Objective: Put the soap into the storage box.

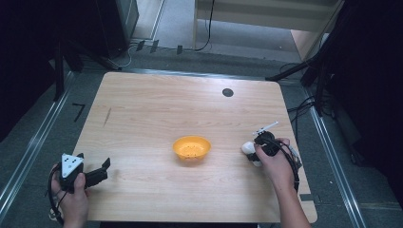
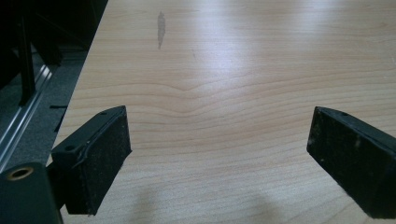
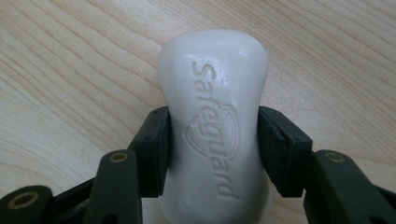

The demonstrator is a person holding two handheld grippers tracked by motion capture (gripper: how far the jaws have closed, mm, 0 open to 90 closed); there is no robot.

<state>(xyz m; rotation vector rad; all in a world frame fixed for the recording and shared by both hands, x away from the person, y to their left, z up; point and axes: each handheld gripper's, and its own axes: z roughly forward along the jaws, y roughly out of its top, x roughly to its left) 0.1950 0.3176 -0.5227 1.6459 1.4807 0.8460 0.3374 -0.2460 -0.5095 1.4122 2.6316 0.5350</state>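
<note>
Jaws on my left gripper stand spread wide over bare table near its left edge, holding nothing; I judge it parked there to keep clear. At centre sits an orange bowl, likely the destination. Toward the right edge, my right gripper pinches a white soap bar across its narrow waist, where the pads seat best. The bar's long axis runs straight away from the gripper, embossed face up, just over the wood.

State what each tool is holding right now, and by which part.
The right tool is shut on the white soap bar, its jaws pressing the bar's two long sides near the middle. The left tool is open over the table, holding nothing.
</note>
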